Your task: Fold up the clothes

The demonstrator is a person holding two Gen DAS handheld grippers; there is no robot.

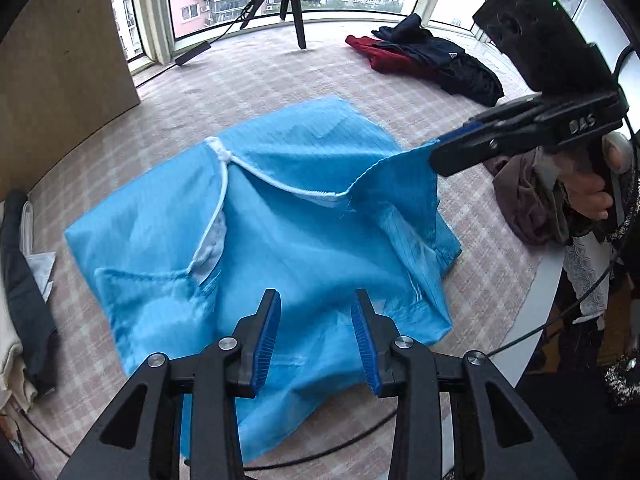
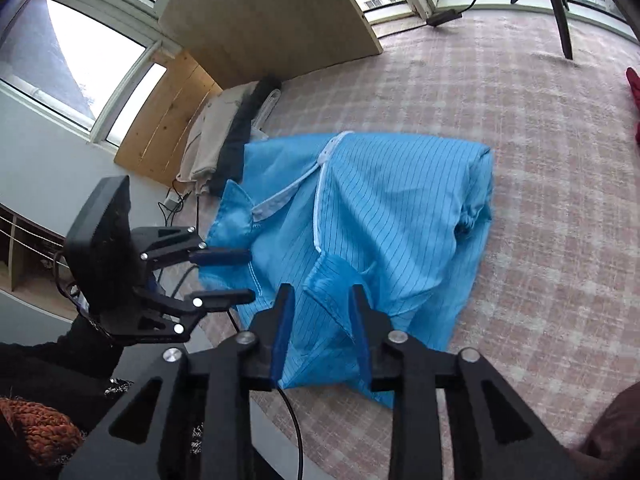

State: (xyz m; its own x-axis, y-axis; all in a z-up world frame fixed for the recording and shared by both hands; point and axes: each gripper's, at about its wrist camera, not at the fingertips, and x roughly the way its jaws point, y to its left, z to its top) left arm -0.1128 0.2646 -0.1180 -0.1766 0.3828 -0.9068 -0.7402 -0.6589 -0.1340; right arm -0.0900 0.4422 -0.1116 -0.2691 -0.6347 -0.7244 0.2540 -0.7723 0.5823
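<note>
A light blue pinstriped garment (image 1: 304, 236) with a white zipper trim lies rumpled on the pink plaid surface (image 1: 280, 76). My left gripper (image 1: 316, 320) hovers over its near part, jaws open, nothing between the blue pads. In the right wrist view the left gripper (image 2: 240, 276) stands open at the blue garment (image 2: 400, 208) edge. My right gripper (image 2: 320, 320) has a raised fold of the cloth between its fingers. Seen from the left wrist, the right gripper (image 1: 436, 156) holds a corner that tents up from the surface.
A heap of dark blue and red clothes (image 1: 432, 60) lies at the far right. A brown garment (image 1: 528, 200) sits by the person's hand. Folded beige and dark clothes (image 1: 20, 300) lie at the left edge. A tripod (image 1: 288, 0) and a wooden board (image 1: 60, 60) stand beyond.
</note>
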